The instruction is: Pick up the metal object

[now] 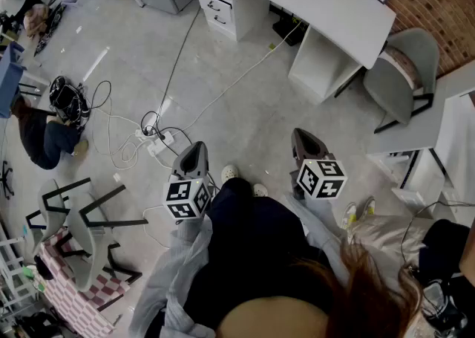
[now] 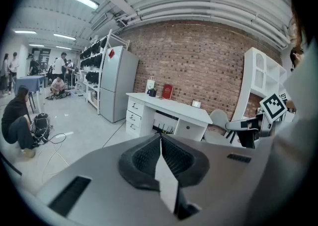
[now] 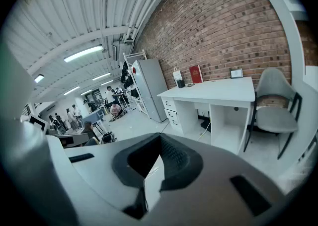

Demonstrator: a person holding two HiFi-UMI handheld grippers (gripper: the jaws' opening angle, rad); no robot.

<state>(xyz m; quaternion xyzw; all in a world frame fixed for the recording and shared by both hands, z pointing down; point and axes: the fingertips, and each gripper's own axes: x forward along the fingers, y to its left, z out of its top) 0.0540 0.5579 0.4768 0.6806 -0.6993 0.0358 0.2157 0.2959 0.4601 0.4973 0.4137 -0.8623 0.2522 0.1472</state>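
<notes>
No metal object shows in any view. In the head view my left gripper point(image 1: 194, 152) and my right gripper point(image 1: 301, 140) are held at waist height over the grey floor, pointing forward toward a white desk point(image 1: 326, 2). In the left gripper view the left gripper point(image 2: 160, 136) has its dark ribbed pads pressed together with nothing between them. The right gripper point(image 3: 159, 139) is likewise shut and empty in its own view. The right gripper also appears at the right edge of the left gripper view, by its marker cube point(image 2: 275, 107).
Ahead stand the desk with drawers point(image 2: 169, 113), a grey fridge point(image 2: 117, 83) and a grey chair point(image 1: 404, 69). Cables and a power strip point(image 1: 157, 141) lie on the floor in front of my feet. A person crouches at left point(image 1: 44, 140), near tipped black chair frames point(image 1: 85, 214).
</notes>
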